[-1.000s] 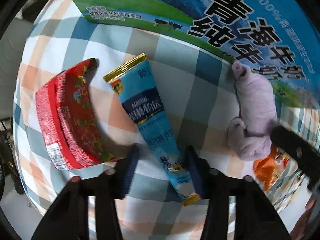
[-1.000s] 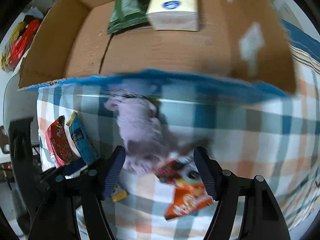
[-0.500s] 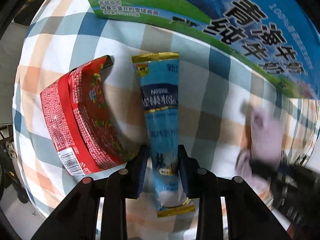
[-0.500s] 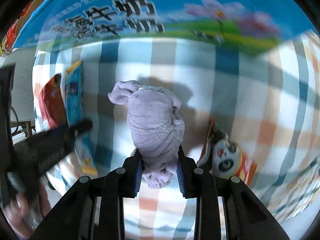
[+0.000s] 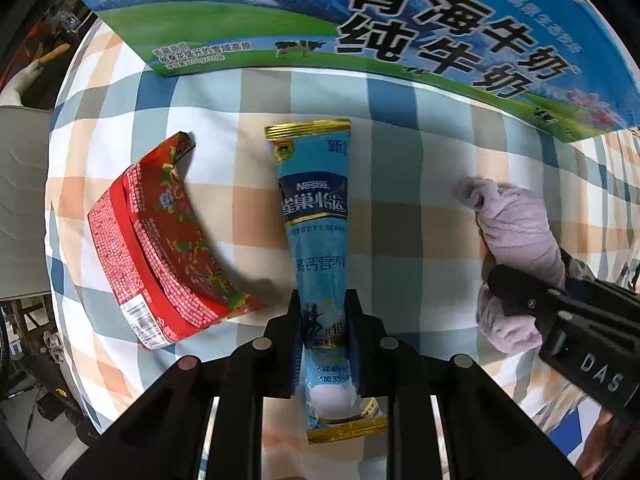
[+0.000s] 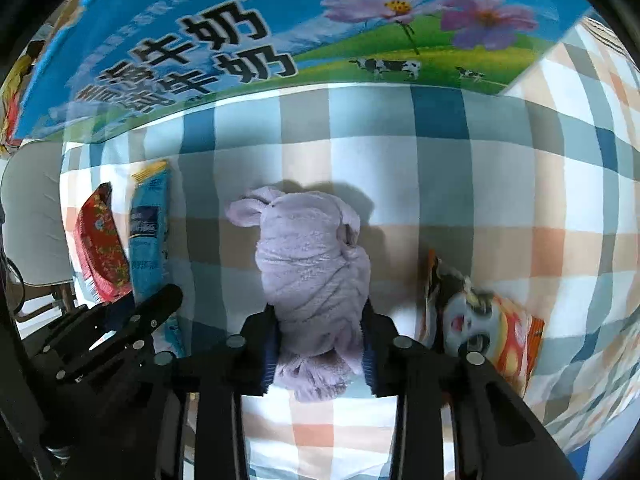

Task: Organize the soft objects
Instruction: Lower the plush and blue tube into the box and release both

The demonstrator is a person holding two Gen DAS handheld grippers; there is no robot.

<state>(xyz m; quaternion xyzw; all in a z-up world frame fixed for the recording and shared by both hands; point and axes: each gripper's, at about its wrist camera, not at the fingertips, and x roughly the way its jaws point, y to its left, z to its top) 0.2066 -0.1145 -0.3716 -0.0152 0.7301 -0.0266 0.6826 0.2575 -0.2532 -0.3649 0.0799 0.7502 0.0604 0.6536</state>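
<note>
Both pickups were made, nothing boxed yet: the left gripper (image 5: 325, 334) clamped the long blue milk-powder sachet (image 5: 316, 236) at frame centre, the right gripper (image 6: 319, 342) squeezed the rolled lilac plush towel (image 6: 312, 276); the red packet (image 5: 160, 240) and orange panda bag (image 6: 484, 320) remained on the checked cloth.

Count: three snack packets – blue (image 5: 316, 232), red (image 5: 160, 240), orange (image 6: 484, 320); one rolled towel (image 6: 316, 272); one milk carton box (image 5: 360, 20); two grippers (image 5: 324, 320) (image 6: 320, 344).

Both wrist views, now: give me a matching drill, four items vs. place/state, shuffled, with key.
Items:
1. blue Nestle pouch
2. lilac rolled towel
3. red snack packet
4. panda snack bag

States:
A. lying free, outermost on the left
B. clamped in right gripper
C. lying free, right of the towel
D. clamped in left gripper

Pairs: 1-D, 2-B, 3-A, 4-C
</note>
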